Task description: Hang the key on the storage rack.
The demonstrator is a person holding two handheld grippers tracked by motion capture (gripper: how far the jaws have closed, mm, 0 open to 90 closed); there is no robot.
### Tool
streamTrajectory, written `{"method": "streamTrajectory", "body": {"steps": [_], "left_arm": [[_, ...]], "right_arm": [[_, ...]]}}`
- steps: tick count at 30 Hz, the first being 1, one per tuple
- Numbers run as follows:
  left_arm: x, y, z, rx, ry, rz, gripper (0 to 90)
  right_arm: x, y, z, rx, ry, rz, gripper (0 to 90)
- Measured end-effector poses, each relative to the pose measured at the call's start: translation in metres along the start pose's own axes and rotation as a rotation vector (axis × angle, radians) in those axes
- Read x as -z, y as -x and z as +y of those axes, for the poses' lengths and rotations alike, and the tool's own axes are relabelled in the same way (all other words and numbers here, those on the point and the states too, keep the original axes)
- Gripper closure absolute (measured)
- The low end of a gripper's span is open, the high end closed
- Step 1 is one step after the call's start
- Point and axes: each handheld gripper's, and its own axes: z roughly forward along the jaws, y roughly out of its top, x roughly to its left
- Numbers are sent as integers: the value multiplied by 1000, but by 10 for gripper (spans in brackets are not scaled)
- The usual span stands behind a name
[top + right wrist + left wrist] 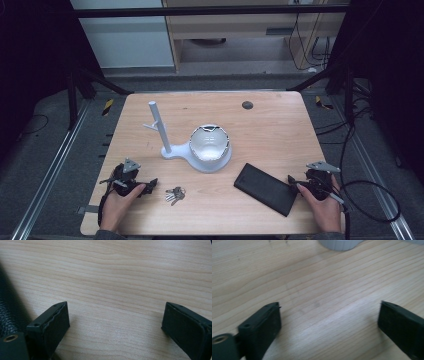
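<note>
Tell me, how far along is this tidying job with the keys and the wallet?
Nothing looks done yet. The keys and black wallet lie loose on the table, outside the white bowl with its peg stand. The left claw and right claw rest open, holding nothing. Every pickup is left.

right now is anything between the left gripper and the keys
Nothing visible. The left gripper rests open on the table, and the keys lie just beside its jaws with bare wood between.

Keys [175,195] left of wallet [265,189]; bowl [209,142] behind both, on stand [172,150].
</note>
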Motion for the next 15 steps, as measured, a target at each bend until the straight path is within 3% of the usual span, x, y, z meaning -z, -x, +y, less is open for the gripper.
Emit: {"method": "streamTrajectory", "body": {"steps": [3, 10, 13, 15], "left_arm": [[5, 8, 4, -23, 17, -8, 46], [17, 32, 8, -99, 33, -73, 51], [19, 40, 14, -114, 8, -92, 59], [20, 48, 21, -148, -4, -106, 69]], "right_arm": [[0, 0, 0, 2, 0, 3, 76], [2, -1, -2, 15, -1, 15, 76], [2, -1, -2, 15, -2, 17, 76], [2, -2, -2, 13, -1, 18, 76]]}}
